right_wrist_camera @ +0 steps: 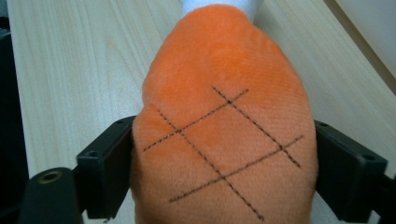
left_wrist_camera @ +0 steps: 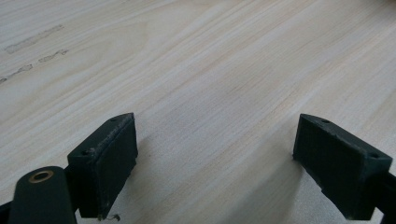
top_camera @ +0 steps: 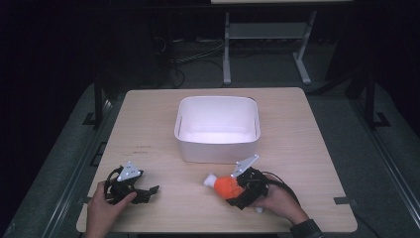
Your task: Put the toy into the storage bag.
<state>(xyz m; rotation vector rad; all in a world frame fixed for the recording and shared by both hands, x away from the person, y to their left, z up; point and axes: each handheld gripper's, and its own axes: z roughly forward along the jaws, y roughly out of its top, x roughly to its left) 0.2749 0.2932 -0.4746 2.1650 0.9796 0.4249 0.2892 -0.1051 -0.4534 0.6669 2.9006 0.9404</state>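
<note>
Right gripper view: right gripper (right_wrist_camera: 224,163) jaws squeeze orange plush toy (right_wrist_camera: 224,116), long axis toward frame top. Left gripper (left_wrist_camera: 215,158) jaws apart, nothing between.

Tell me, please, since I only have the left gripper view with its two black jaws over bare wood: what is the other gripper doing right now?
Observer: The right gripper has its jaws on either side of an orange plush toy, and both pads touch the fabric.
Operator: Thank you. Is the toy lifted or lying down?
Observer: In the high view it lies on the table, its white tip pointing toward the left gripper.
Operator: Is there somewhere nearby to put it?
Observer: Yes, a white bin stands just beyond the toy, at the middle of the table, and it looks empty.
</note>
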